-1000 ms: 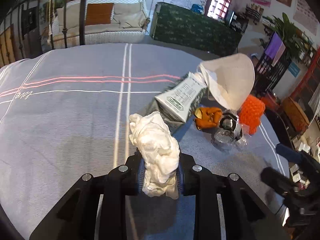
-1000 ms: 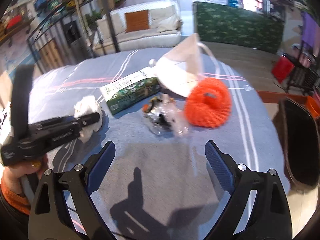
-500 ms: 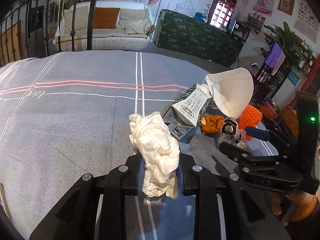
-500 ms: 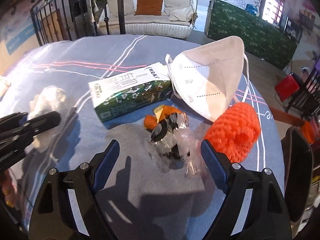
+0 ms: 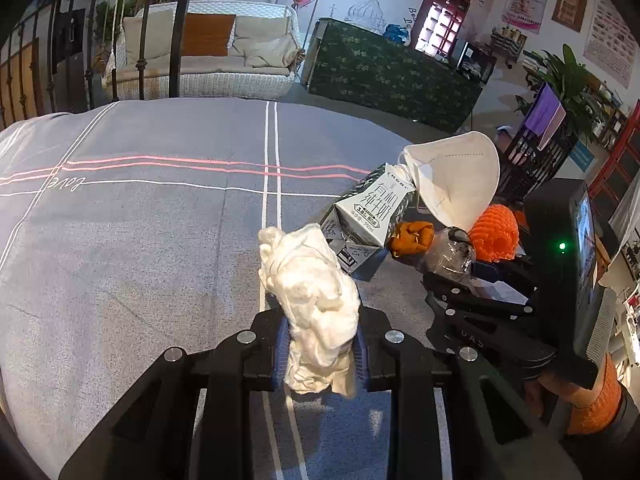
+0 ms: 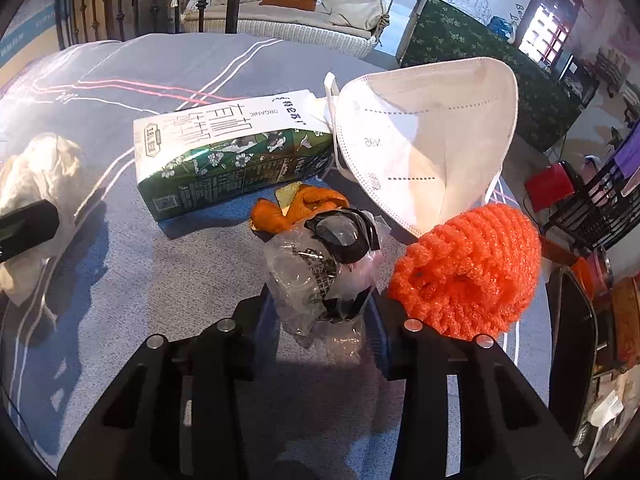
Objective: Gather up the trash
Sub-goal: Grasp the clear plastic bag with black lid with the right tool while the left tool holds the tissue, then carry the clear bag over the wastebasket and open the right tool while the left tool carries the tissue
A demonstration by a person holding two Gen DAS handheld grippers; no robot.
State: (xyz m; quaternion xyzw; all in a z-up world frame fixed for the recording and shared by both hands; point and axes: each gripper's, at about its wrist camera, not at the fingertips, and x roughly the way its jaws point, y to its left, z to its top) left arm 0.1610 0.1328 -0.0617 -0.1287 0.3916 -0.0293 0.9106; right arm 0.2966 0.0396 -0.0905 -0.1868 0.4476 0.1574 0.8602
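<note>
My left gripper [image 5: 320, 344] is shut on a crumpled white tissue [image 5: 312, 292], held just above the grey cover. My right gripper [image 6: 320, 312] is closing on a crumpled clear plastic wrapper [image 6: 316, 272] with black parts; the wrapper fills the gap and both pads touch it. Just behind the wrapper lies an orange peel [image 6: 296, 208]. A green and white milk carton [image 6: 224, 152] lies on its side further back. A white N95 mask [image 6: 424, 140] leans against it. An orange foam net [image 6: 468, 272] sits right of the wrapper.
Everything lies on a grey bed cover [image 5: 140, 220] with white and pink stripes. A dark bin [image 6: 568, 340] stands past the cover's right edge. A person's hand with an orange cuff [image 5: 592, 408] holds the right gripper. A wicker sofa [image 5: 208, 64] stands beyond the far edge.
My right gripper has come in over the plastic wrapper and its wide jaws have narrowed onto it. The left gripper has kept its hold on the tissue and barely moved.
</note>
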